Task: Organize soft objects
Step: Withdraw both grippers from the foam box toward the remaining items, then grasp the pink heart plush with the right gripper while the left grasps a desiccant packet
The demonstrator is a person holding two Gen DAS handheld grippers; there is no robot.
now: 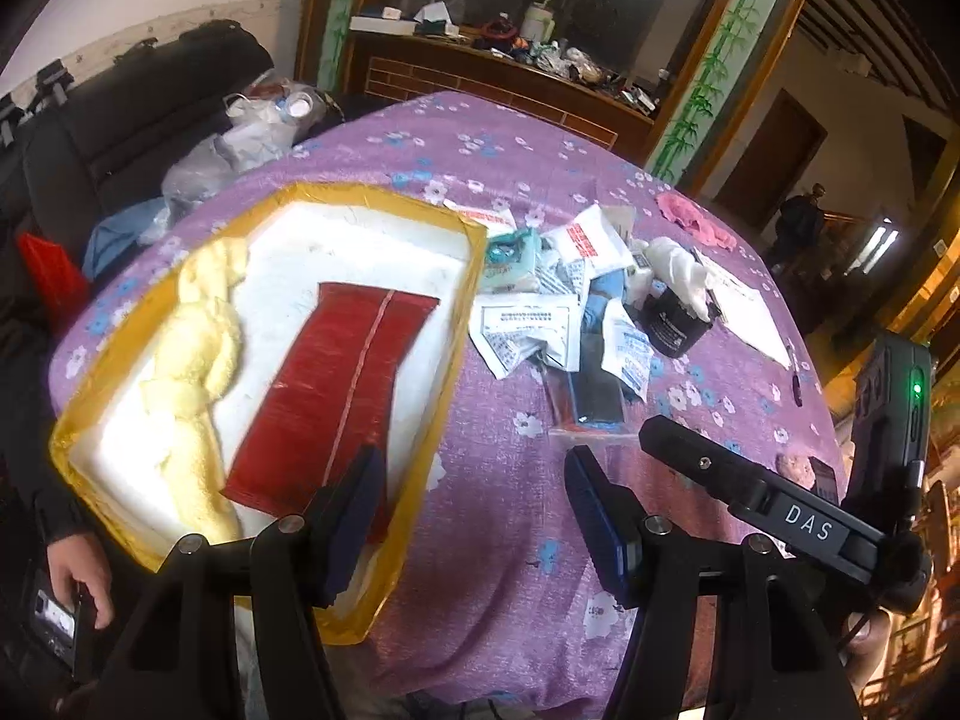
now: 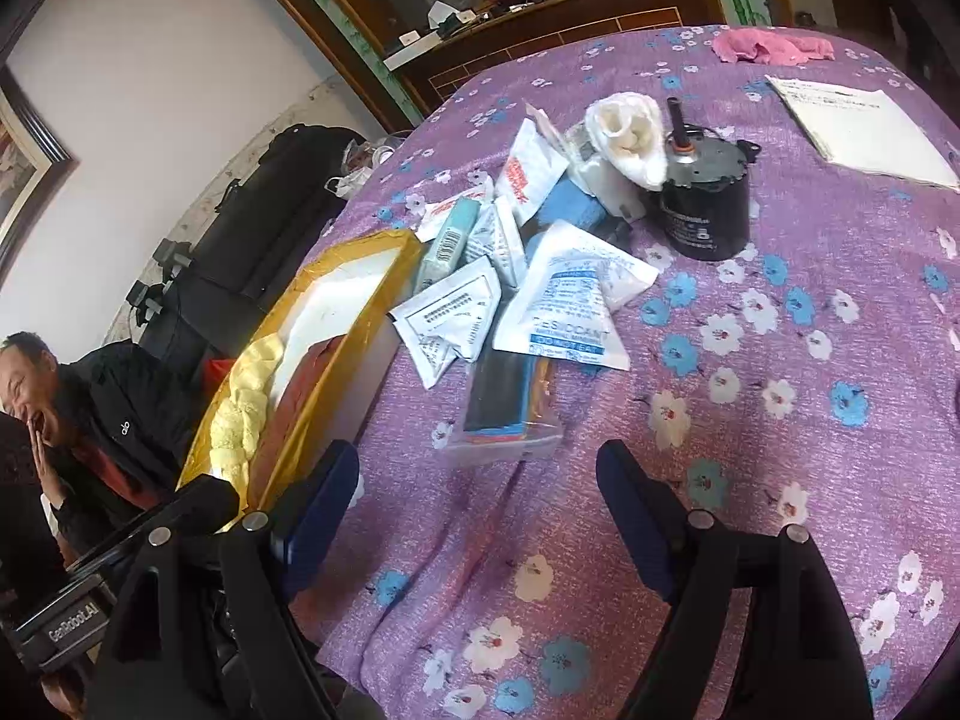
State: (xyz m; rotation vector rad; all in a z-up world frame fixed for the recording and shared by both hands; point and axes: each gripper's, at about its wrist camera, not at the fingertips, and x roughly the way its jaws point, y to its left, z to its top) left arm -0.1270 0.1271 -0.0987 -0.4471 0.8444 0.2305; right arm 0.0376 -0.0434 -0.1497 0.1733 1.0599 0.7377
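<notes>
A: Start close in. What are the two tools doing?

B: Both are spread wide with nothing between their fingers. The left gripper hangs over the near corner of the shallow white foam tray with yellow taped rim; the right gripper hovers over bare purple flowered tablecloth.

A: And what is sorted so far?

B: A fluffy pale-yellow towel and a flat dark-red cloth piece lie side by side in the tray.

A: So the next pick?

B: Nearest the right gripper is a clear plastic packet of dark and blue strips, just beyond its fingertips. It looks slippery, so I'd come in low and pinch across its short side.

A: Behind that?

B: A loose heap of white paper desiccant sachets, overlapping each other. Take one at a time by a free corner, or neighbours may drag along.

A: Farther still?

B: A crumpled white cloth leans on a black cylindrical motor; lift the cloth away from the motor. Farthest, a pink rag lies near the table's far edge.
</notes>
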